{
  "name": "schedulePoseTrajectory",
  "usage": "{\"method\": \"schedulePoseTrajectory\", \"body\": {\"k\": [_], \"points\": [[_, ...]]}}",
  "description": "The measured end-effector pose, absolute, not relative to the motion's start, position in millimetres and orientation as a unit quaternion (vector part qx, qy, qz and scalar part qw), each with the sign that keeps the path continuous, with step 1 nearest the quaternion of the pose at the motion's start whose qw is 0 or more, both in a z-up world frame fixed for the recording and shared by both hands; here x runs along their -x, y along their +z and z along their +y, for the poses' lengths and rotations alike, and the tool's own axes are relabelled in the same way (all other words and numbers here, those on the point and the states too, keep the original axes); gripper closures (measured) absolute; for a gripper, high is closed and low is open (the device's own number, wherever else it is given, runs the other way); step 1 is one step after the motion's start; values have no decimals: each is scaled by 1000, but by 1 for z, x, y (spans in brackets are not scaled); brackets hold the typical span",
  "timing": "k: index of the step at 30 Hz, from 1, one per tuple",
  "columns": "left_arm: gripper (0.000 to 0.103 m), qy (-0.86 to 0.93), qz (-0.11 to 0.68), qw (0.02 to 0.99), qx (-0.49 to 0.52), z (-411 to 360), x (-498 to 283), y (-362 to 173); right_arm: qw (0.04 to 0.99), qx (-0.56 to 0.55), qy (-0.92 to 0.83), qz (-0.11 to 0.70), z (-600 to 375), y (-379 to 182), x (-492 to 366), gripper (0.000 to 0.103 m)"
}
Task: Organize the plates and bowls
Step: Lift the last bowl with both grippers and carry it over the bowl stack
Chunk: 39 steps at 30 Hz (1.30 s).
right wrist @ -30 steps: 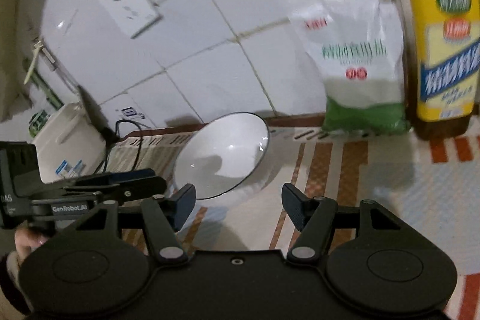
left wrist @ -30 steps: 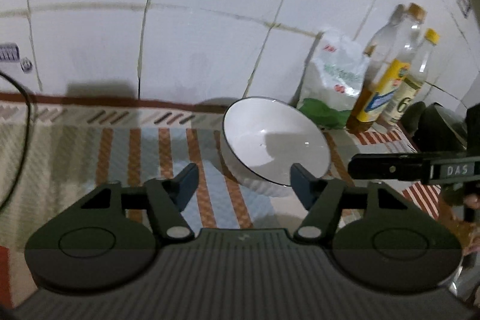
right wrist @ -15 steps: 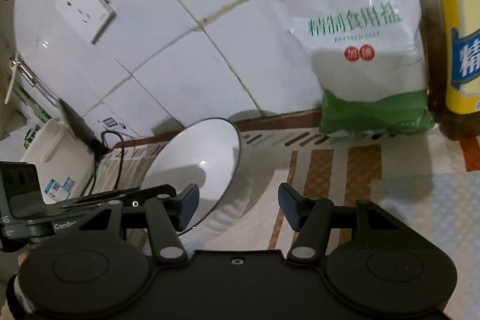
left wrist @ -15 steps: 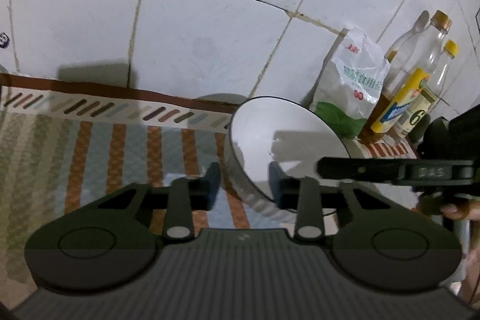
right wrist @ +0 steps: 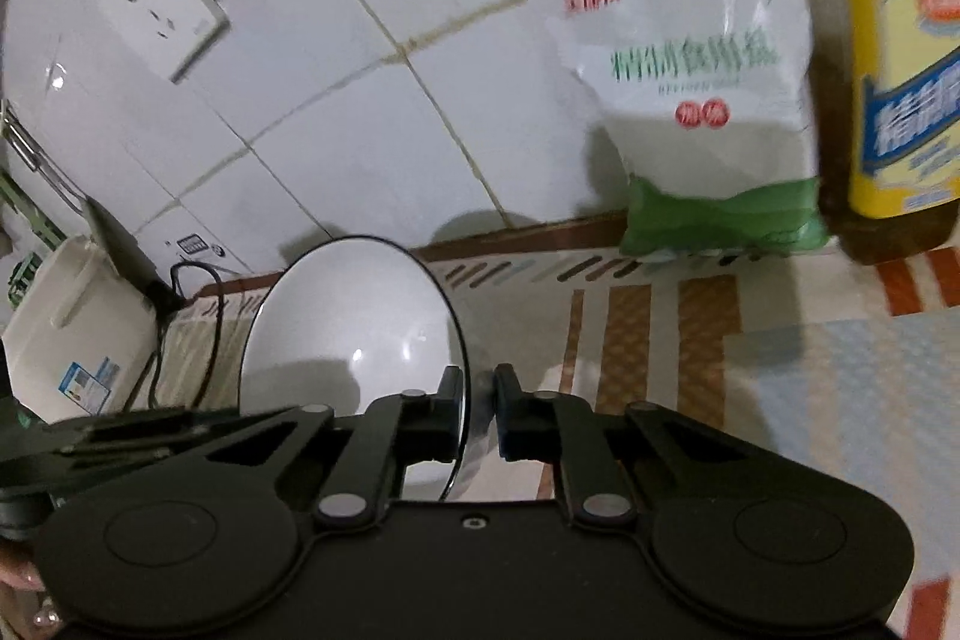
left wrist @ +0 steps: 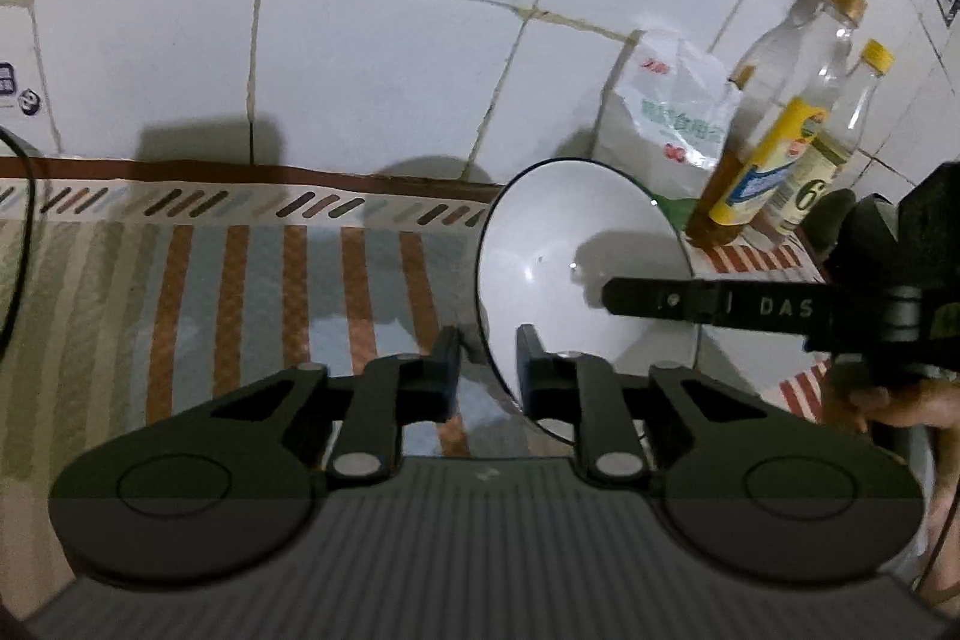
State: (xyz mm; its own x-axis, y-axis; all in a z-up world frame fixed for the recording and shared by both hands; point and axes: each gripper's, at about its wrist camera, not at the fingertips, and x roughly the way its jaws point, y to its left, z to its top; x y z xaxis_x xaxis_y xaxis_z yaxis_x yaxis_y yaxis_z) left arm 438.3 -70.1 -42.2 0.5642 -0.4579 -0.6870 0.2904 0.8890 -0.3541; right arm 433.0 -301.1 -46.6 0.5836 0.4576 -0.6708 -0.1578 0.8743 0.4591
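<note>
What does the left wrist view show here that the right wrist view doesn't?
Only the left wrist view: a second, smaller bottle and the right gripper reaching in across the bowl.
Only the right wrist view: a wall socket and a white appliance at the left edge.
Both: the bowl gripped on its rim from opposite sides, the salt bag, the oil bottle and the striped mat.

salt bag | oil bottle | wall socket | striped mat

A: Can you read the salt bag?
B: No, its print is blurred. The oil bottle is cut off at the right edge, its cap out of frame.
</note>
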Motion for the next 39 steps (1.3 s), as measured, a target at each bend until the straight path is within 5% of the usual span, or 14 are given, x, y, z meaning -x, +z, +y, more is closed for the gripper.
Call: {"method": "schedulePoseTrajectory", "body": {"k": [22, 39], "points": [[88, -243, 373, 891, 90, -55, -308, 65, 875, -210, 170, 401, -297, 50, -307, 88], [88, -227, 410, 881, 65, -62, -248, 61, 867, -182, 188, 425, -293, 32, -254, 88]]}}
